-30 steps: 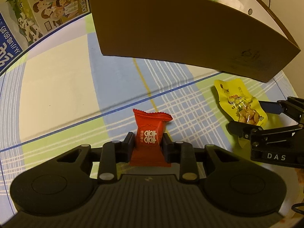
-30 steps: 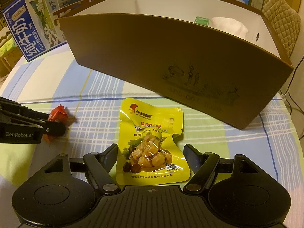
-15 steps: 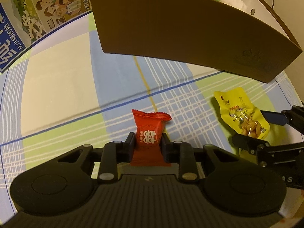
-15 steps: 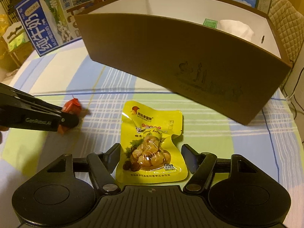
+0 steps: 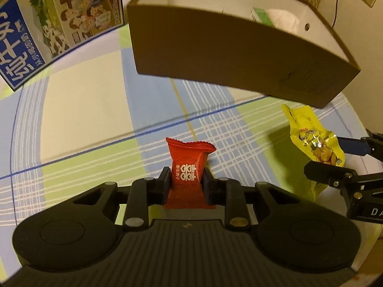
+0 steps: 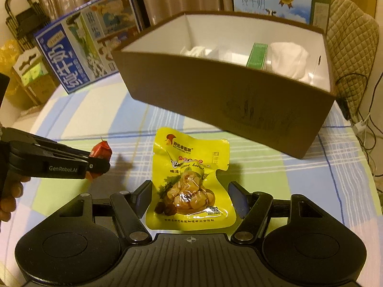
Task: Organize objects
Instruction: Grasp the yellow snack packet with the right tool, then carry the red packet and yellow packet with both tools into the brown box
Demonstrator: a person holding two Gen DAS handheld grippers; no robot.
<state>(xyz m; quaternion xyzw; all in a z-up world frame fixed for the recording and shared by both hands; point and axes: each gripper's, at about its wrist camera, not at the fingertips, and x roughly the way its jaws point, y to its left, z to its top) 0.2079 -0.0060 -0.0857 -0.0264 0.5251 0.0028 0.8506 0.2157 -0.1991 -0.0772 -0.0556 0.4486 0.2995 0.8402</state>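
I hold left gripper (image 5: 187, 183) clamped on red candy packet (image 5: 188, 174), lifted for transfer to brown box (image 6: 229, 95) ahead. Right gripper (image 6: 190, 199) jaws apart, flanking yellow chestnut pouch (image 6: 191, 184) above plaid cloth (image 5: 91, 110); whether pads touch pouch, cannot tell.

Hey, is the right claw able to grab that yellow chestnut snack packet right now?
Probably yes. The right claw is open, with the yellow chestnut snack packet lying between its fingers and nothing on top. The left claw, shut on the red candy wrapper, is off to the side.
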